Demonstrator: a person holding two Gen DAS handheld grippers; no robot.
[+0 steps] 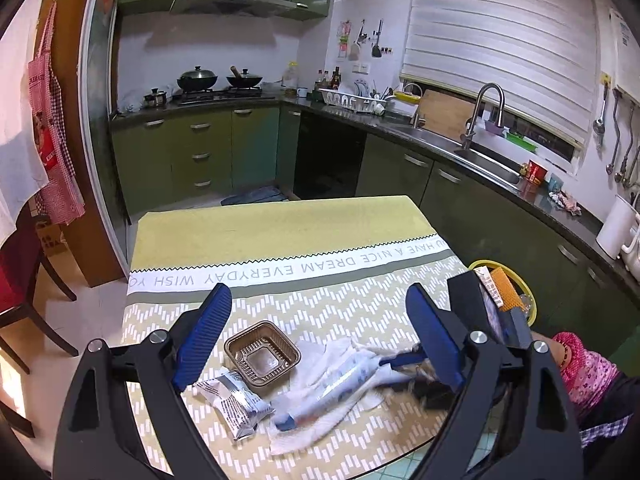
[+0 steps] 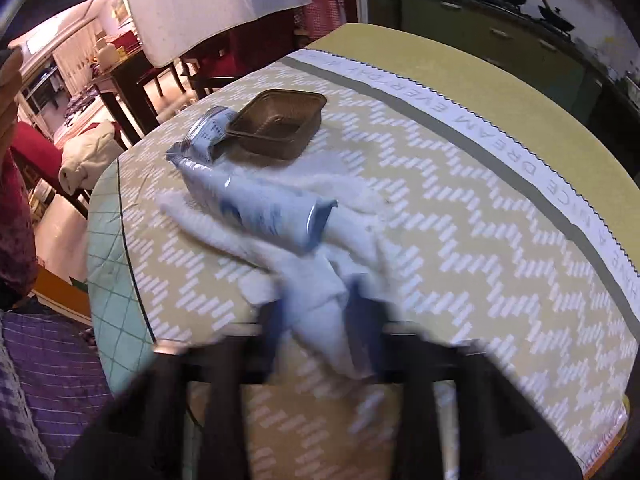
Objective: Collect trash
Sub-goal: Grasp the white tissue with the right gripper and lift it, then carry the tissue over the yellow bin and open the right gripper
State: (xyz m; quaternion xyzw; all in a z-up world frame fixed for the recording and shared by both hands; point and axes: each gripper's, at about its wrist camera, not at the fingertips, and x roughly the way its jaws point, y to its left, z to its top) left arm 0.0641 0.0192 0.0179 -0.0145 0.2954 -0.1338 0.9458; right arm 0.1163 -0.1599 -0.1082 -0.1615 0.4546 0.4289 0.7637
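Note:
Trash lies on the patterned tablecloth (image 1: 320,240): a brown plastic tray (image 1: 262,356) (image 2: 280,124), a silver wrapper (image 1: 236,404) (image 2: 208,136), and a blue-and-white tube (image 1: 340,380) (image 2: 260,204) resting on a crumpled white tissue (image 1: 304,432) (image 2: 352,196). My left gripper (image 1: 319,294) hovers open above this pile with nothing between its pads. My right gripper (image 2: 320,304) (image 1: 394,362) is blurred and low at the table's near right side, shut on a corner of the white tissue.
A yellow bin (image 1: 524,284) holding boxes stands beyond the table's right edge. A person's pink patterned sleeve (image 1: 584,364) is at the right. Dark wooden chairs (image 1: 24,308) stand to the left. Green cabinets and a sink (image 1: 488,160) lie behind.

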